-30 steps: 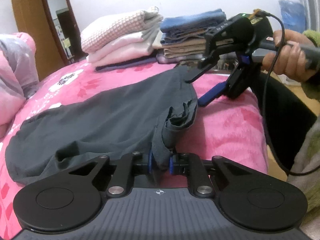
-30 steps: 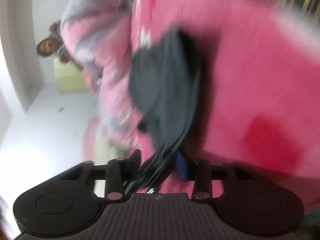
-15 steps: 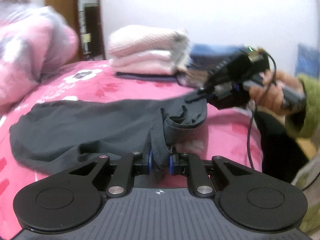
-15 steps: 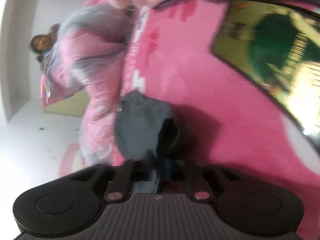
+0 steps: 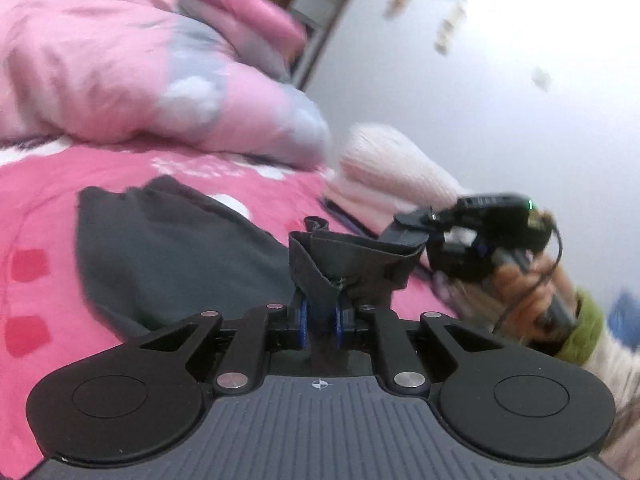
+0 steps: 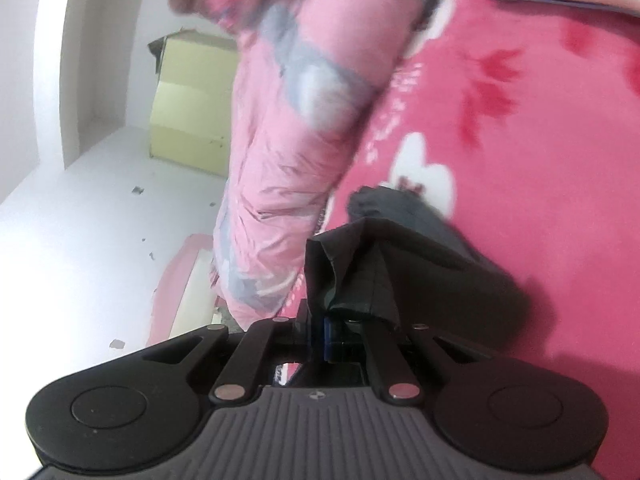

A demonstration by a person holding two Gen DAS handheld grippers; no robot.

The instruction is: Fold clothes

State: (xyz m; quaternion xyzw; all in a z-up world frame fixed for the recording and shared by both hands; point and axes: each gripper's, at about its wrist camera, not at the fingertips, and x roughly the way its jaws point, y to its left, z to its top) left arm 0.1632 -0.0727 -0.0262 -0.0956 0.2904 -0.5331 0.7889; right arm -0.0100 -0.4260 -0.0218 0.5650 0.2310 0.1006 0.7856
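The dark grey soft fabric garment (image 5: 180, 252) is spread over the pink patterned bed cover (image 5: 40, 200), its far part lying flat while its near edge is gathered and raised off the bed. That edge is pinched at two points: a bunched fold is held between the blue pads of the left gripper (image 5: 320, 316), whose jaws are closing further on it, and another corner is clamped in the right gripper (image 5: 404, 236), whose jaws are pressed together on the cloth, as is seen up close in the right wrist view (image 6: 334, 320). The right gripper is carried by a hand (image 5: 528, 284) in a green cuff at the right of the scene. Only a thin bite of cloth appears to be held on each side, so the edge could be lost from either grip if the garment is pulled taut. If the two held corners are not carried over evenly, a skewed or wrinkled fold is likely, since the middle of the edge sags between them. Dragging could also bunch the flat part. The crumpled pink and grey quilt (image 5: 140, 72) to the left and the folded pale pink knitted clothes (image 5: 392, 164) at the far side lie close, and they could be brushed or toppled by a wide sweep.
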